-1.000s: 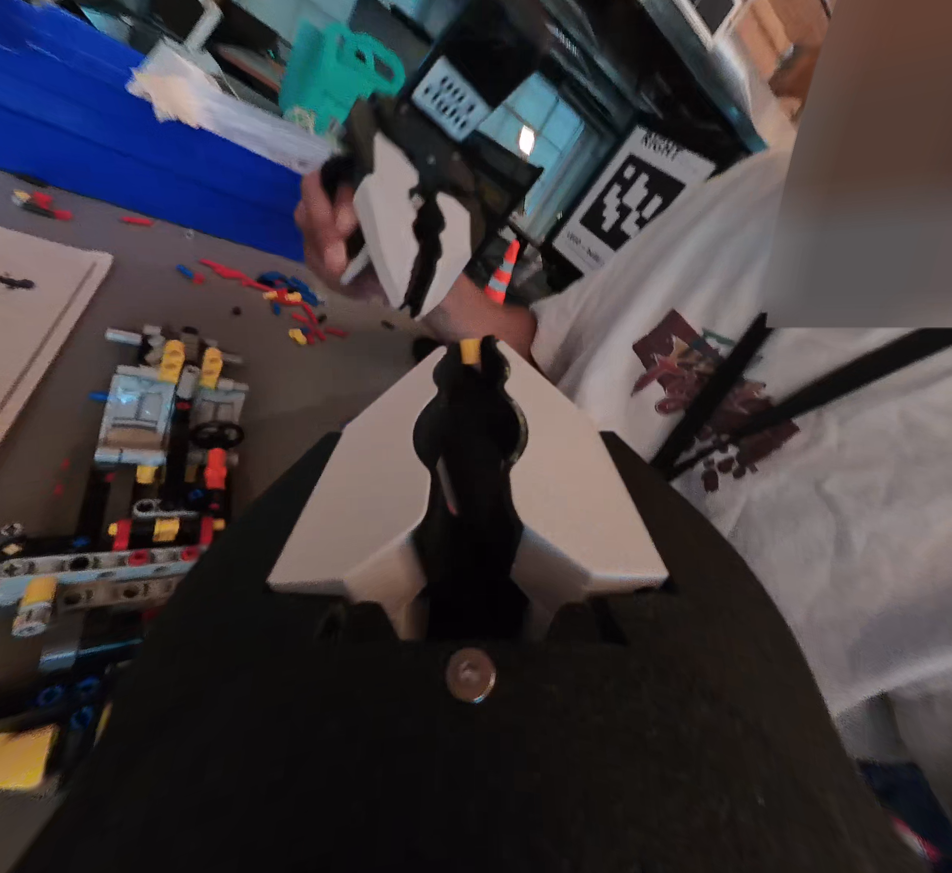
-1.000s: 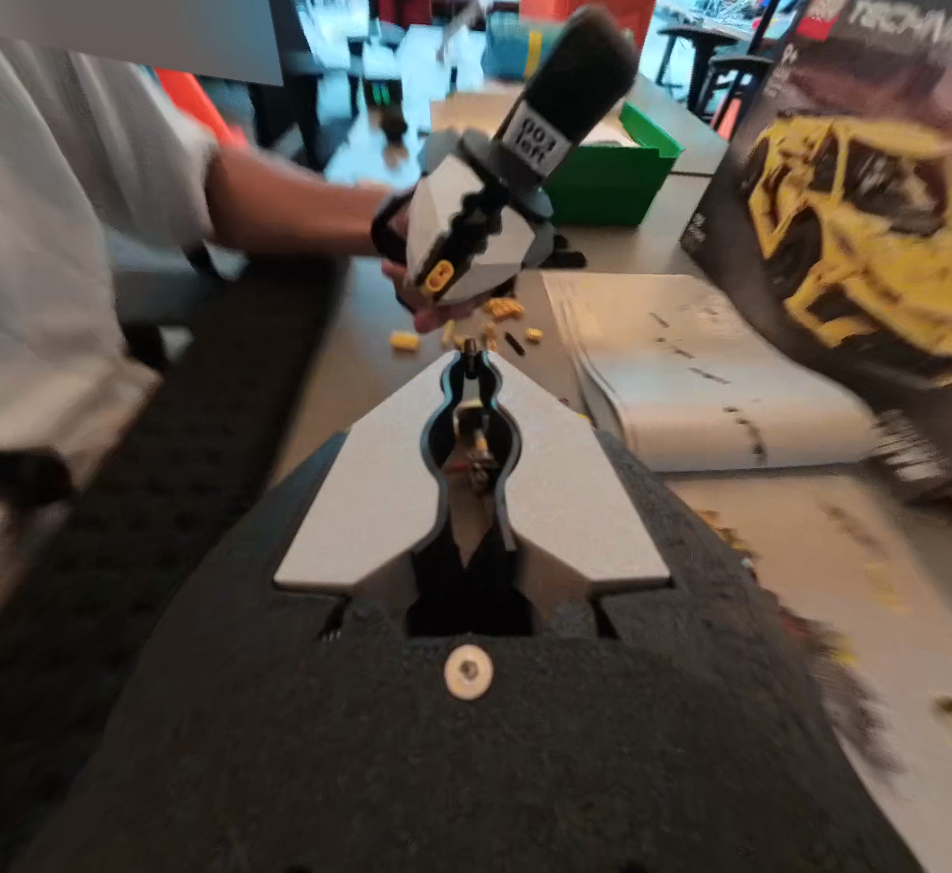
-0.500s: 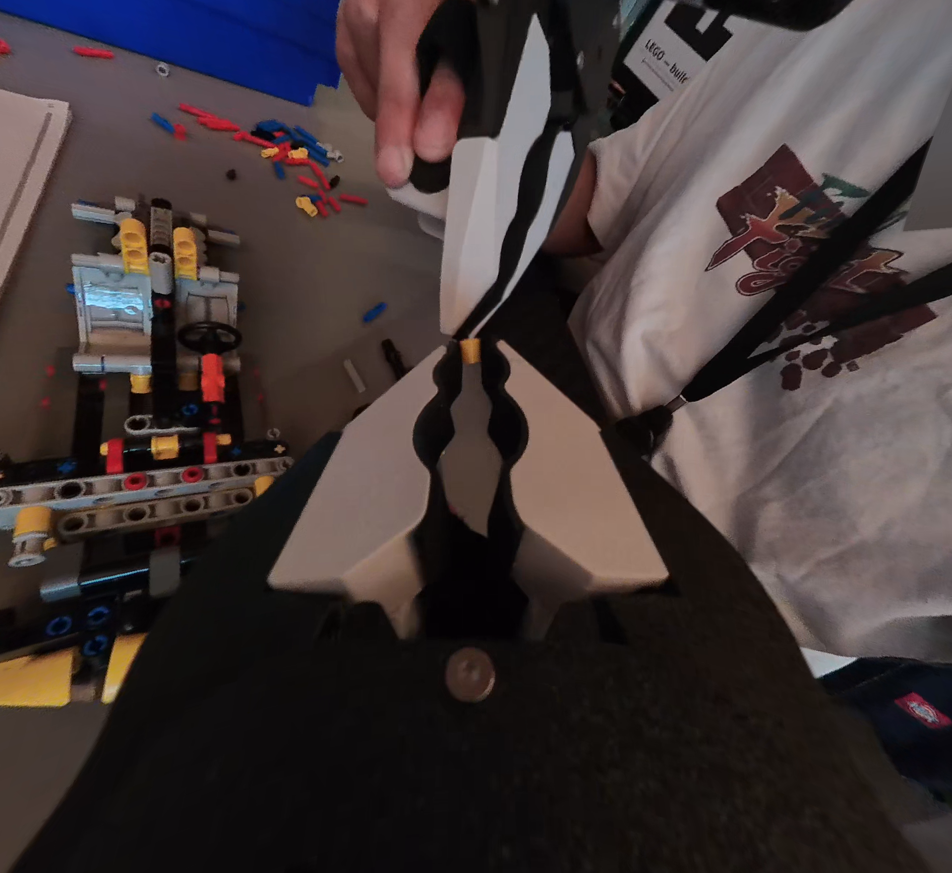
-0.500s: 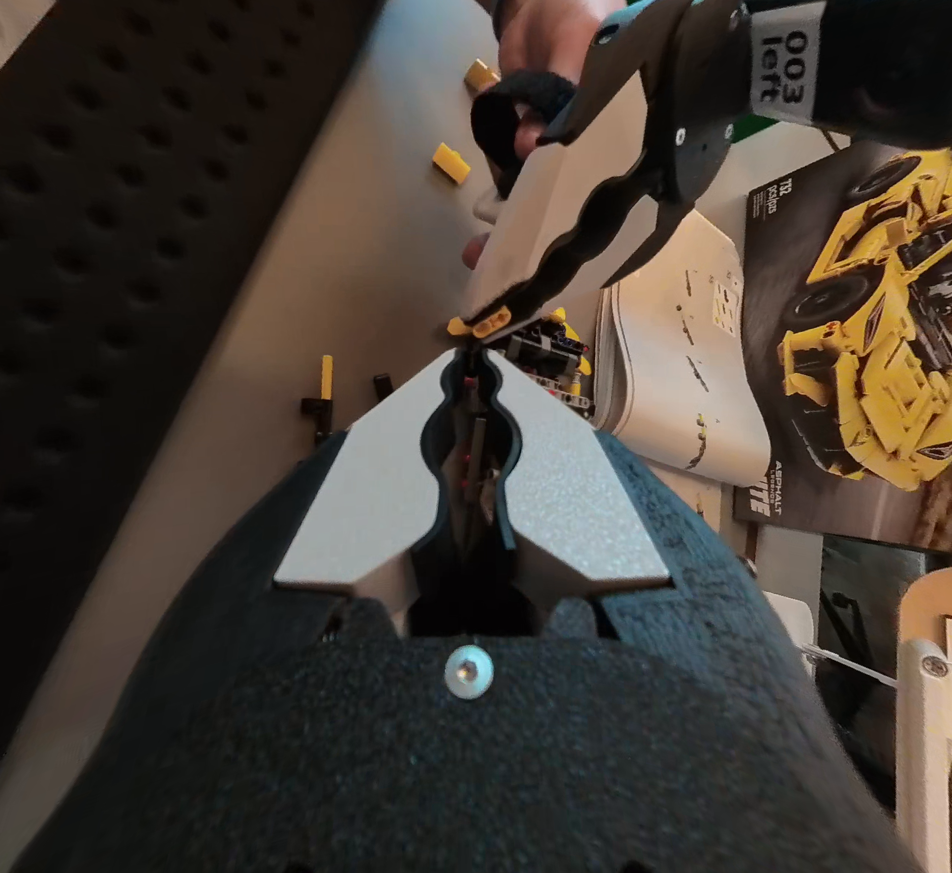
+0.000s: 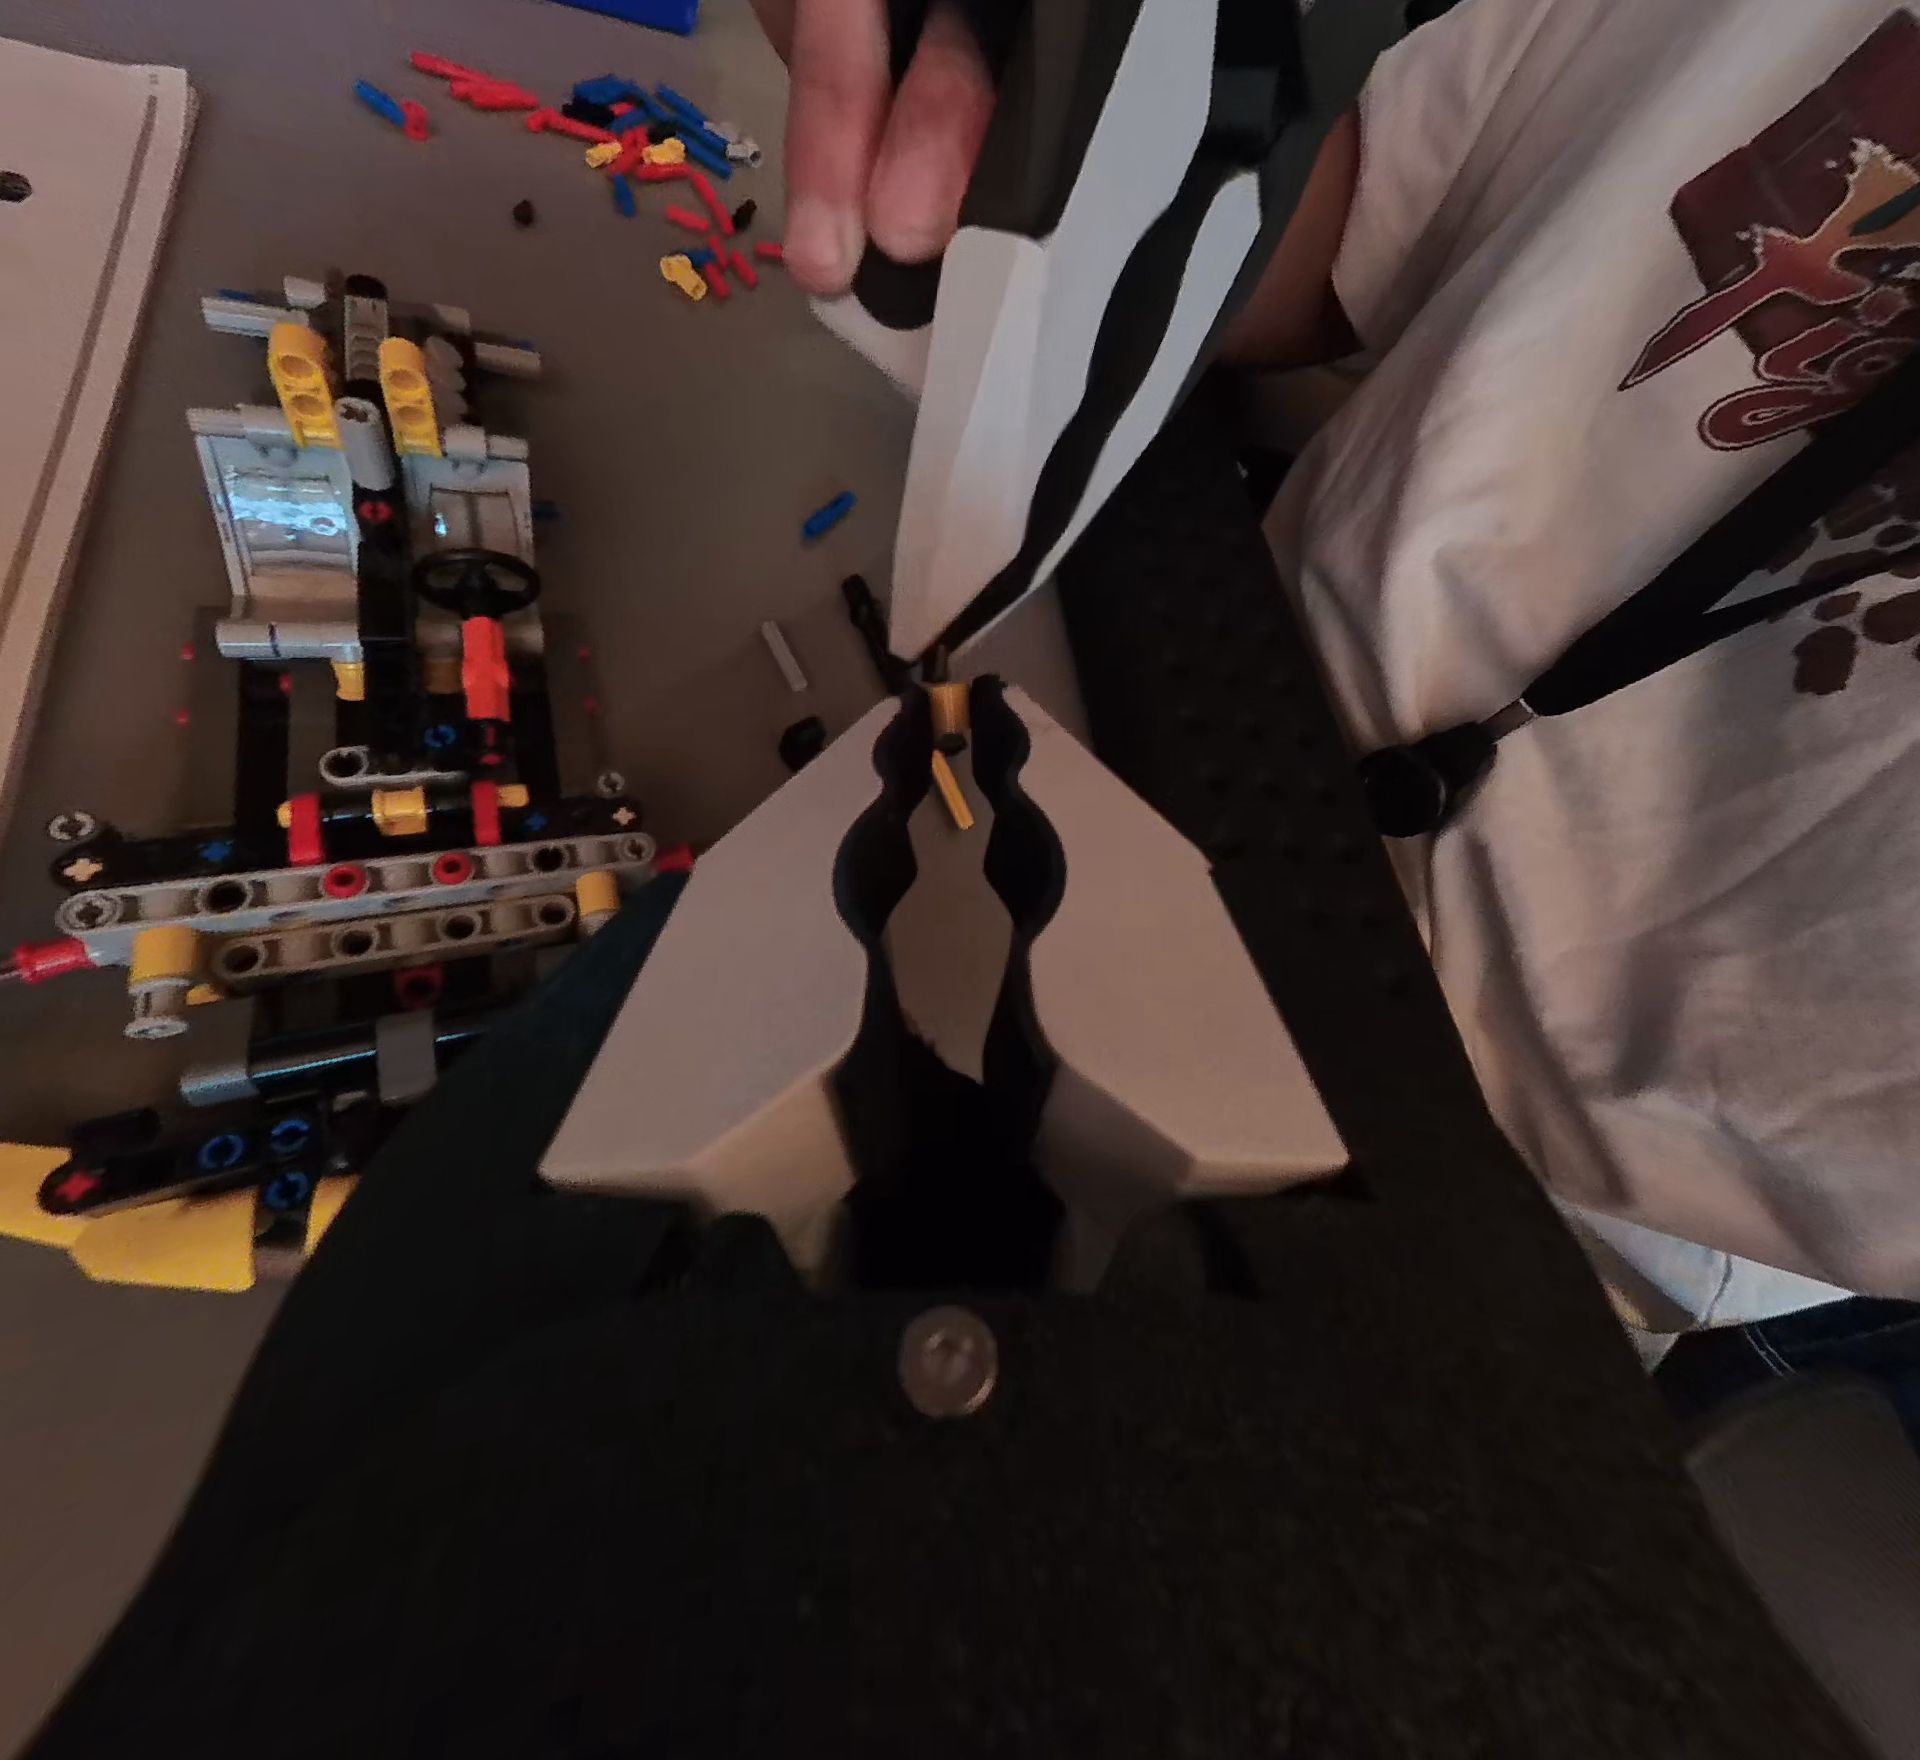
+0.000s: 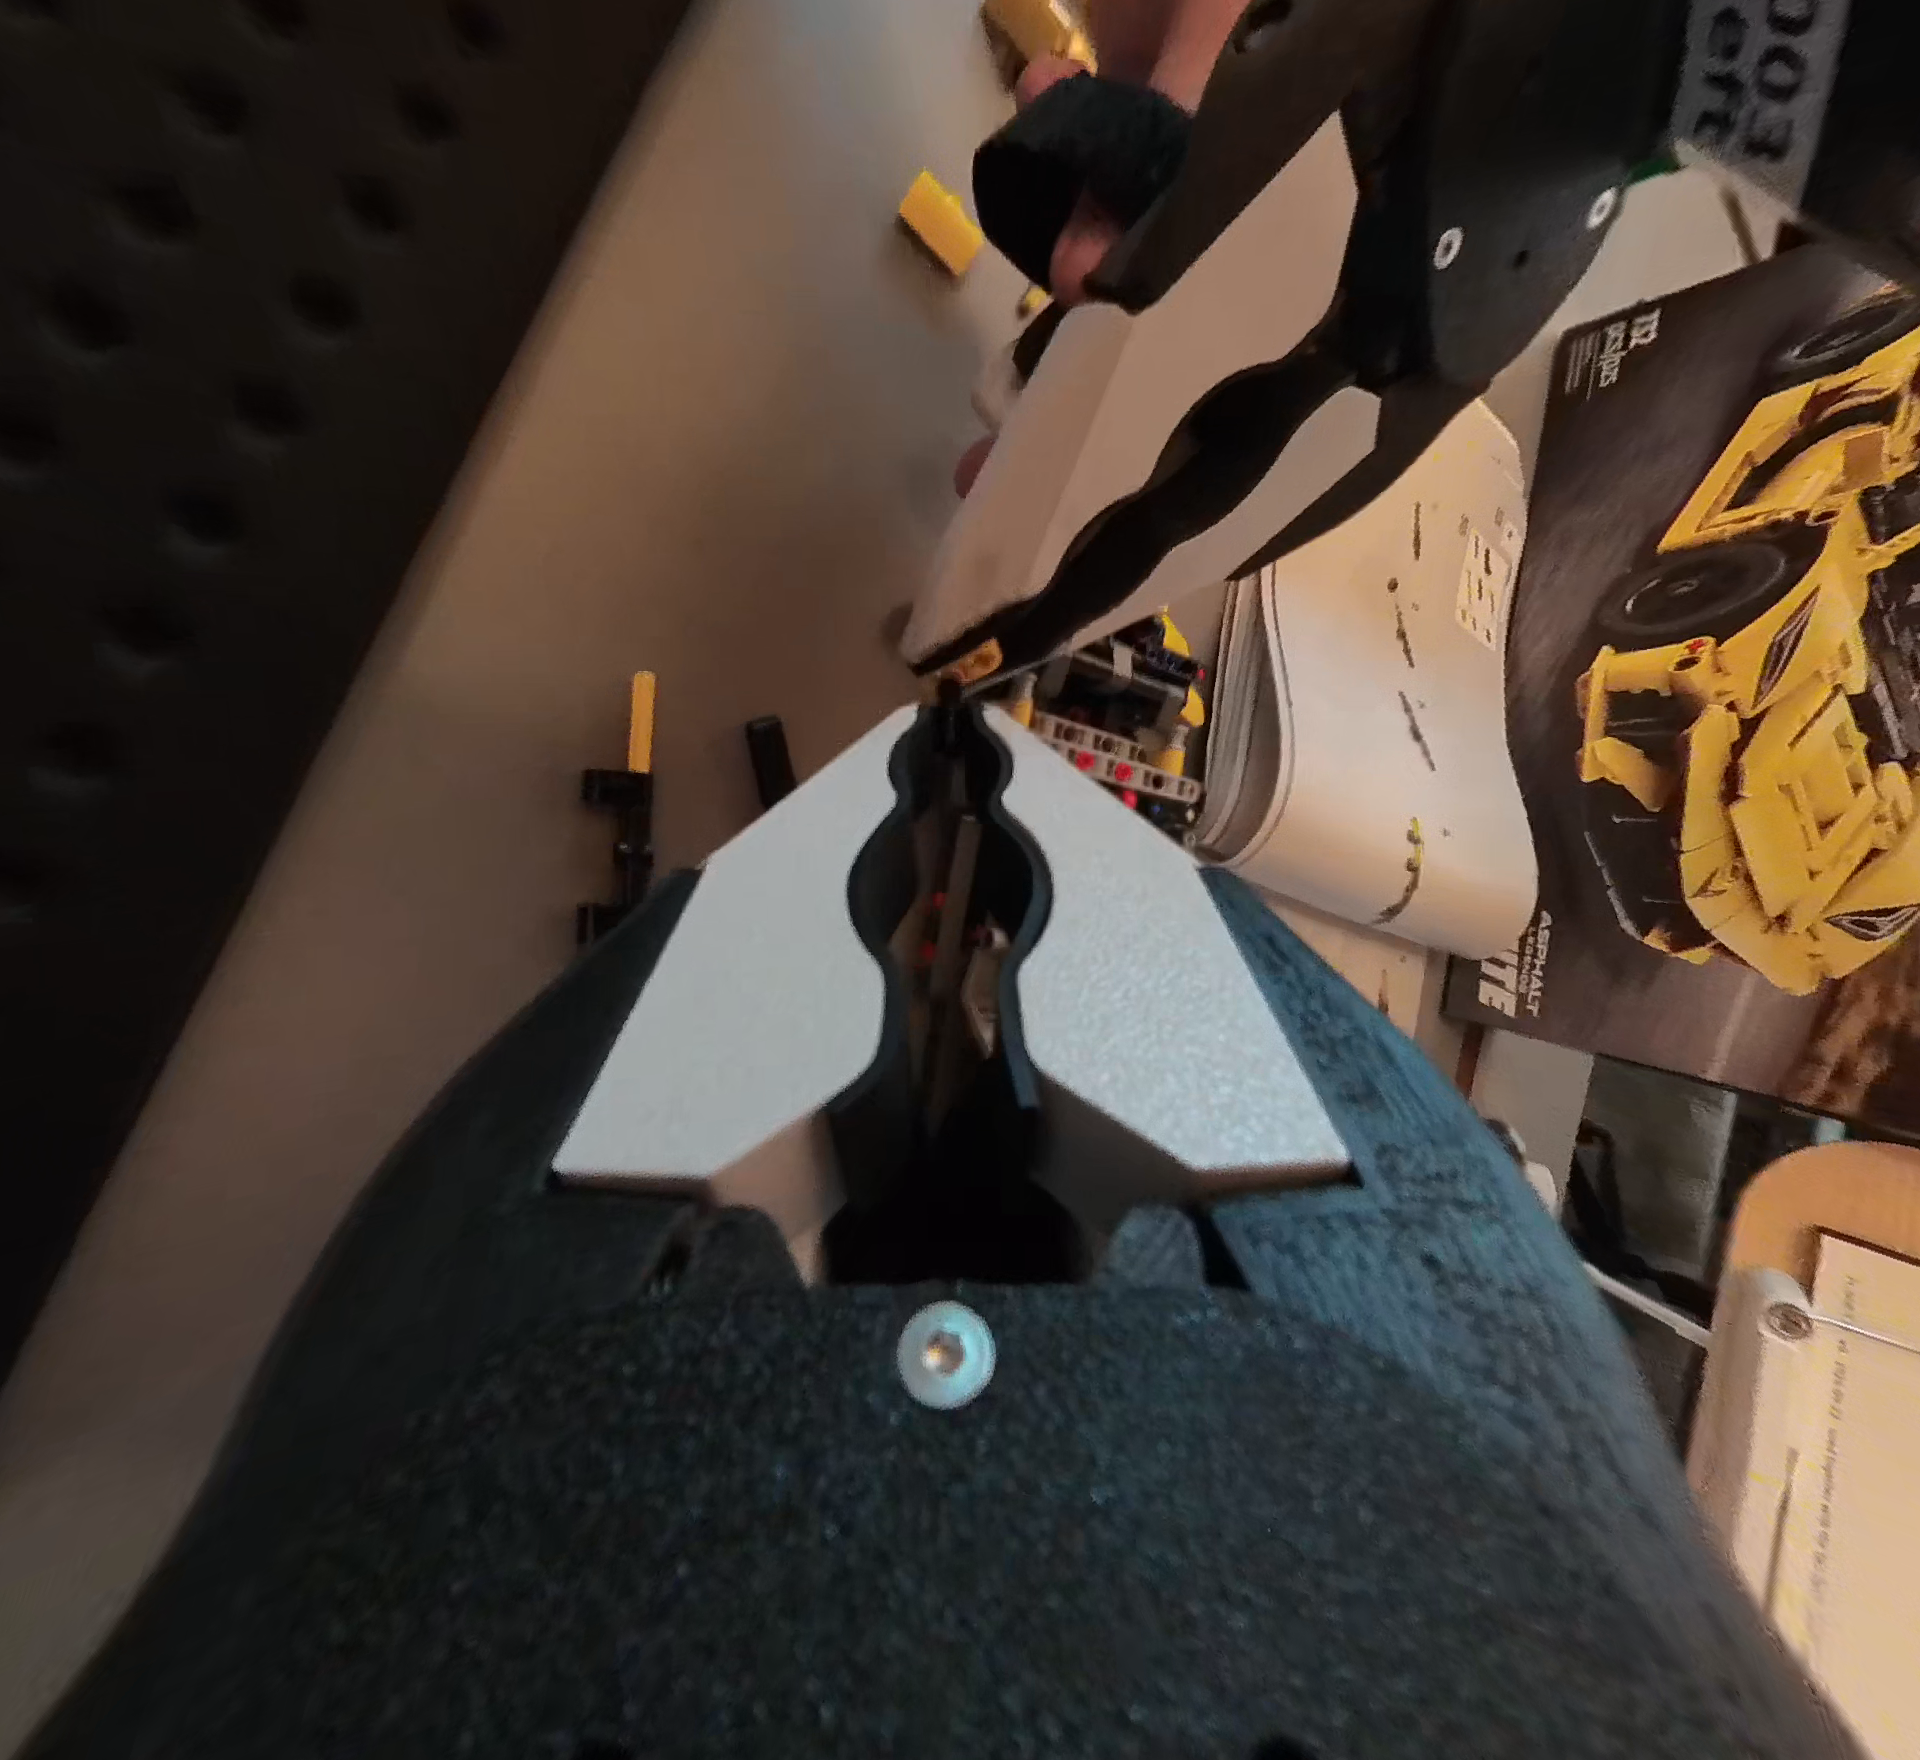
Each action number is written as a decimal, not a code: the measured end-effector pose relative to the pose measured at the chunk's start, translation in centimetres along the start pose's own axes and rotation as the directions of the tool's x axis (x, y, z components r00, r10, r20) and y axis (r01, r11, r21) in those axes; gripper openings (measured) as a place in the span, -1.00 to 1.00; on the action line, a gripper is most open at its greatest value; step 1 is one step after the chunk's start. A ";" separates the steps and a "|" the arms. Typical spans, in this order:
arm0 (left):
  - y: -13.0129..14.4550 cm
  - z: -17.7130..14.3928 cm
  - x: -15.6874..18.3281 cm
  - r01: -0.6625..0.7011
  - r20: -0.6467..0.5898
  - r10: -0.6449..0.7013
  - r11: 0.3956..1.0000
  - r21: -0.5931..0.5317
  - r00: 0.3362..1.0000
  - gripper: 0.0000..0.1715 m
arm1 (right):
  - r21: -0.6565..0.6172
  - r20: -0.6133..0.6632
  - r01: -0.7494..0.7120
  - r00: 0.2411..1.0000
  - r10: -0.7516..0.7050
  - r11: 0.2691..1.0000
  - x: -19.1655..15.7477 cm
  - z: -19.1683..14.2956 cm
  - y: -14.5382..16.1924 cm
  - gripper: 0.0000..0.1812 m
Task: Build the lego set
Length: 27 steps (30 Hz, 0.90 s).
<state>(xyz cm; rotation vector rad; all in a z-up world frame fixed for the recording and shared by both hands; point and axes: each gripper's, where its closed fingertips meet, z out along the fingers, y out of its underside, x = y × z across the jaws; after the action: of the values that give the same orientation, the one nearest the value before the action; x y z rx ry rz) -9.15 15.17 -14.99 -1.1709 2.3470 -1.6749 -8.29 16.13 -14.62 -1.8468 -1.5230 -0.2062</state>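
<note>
Left gripper (image 5: 948,694) closed on a yellow connector piece (image 5: 948,704), tip to tip with right gripper (image 6: 948,711) pinching a small black pin (image 6: 948,696).

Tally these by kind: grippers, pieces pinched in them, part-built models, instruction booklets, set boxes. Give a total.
Grippers: 2, the left gripper and the right gripper
Pinched pieces: 2, a yellow piece and a black piece
Part-built model: 1
Instruction booklet: 1
Set box: 1
Total: 7
</note>
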 end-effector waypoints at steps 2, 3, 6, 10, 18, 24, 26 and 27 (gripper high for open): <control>0.2 0.1 0.0 0.005 -0.006 -0.005 1.000 -0.009 1.000 -0.94 | -0.023 0.000 0.017 1.000 -0.017 1.000 -0.2 0.2 0.2 -0.94; 0.2 0.1 0.0 0.007 -0.003 -0.007 1.000 -0.011 1.000 -0.94 | -0.031 0.000 0.021 1.000 -0.021 0.999 -0.3 0.3 0.2 -0.94; 0.3 0.2 -0.2 0.030 -0.003 -0.030 0.999 -0.013 1.000 -0.94 | -0.052 -0.016 0.049 0.999 -0.050 0.997 -0.3 0.4 0.3 -0.95; 0.7 0.2 -0.2 0.031 -0.009 -0.031 0.999 -0.029 0.999 -0.94 | -0.061 -0.017 0.074 0.997 -0.075 0.995 -0.6 0.6 0.2 -0.94; 0.9 0.3 -0.2 0.055 -0.020 -0.056 0.998 -0.038 0.998 -0.94 | -0.068 -0.026 0.093 0.995 -0.095 0.993 -0.7 0.8 0.3 -0.94; 1.0 0.2 -0.3 0.066 -0.024 -0.067 0.997 -0.036 0.997 -0.94 | -0.038 -0.032 0.086 0.996 -0.087 0.996 -0.6 0.7 -0.1 -0.95; 1.1 0.2 -0.3 0.061 -0.026 -0.062 0.997 -0.039 0.998 -0.94 | -0.039 -0.028 0.087 0.996 -0.088 0.995 -0.6 0.7 -0.1 -0.95; 1.1 0.3 -0.4 0.065 -0.023 -0.066 0.997 -0.041 0.998 -0.94 | -0.047 -0.030 0.090 0.995 -0.092 0.995 -0.6 0.8 0.0 -0.95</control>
<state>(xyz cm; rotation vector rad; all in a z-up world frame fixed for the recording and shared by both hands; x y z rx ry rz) -9.39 15.34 -16.14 -1.2547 2.3928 -1.6794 -8.71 16.14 -15.50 -1.8023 -1.5937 -0.3139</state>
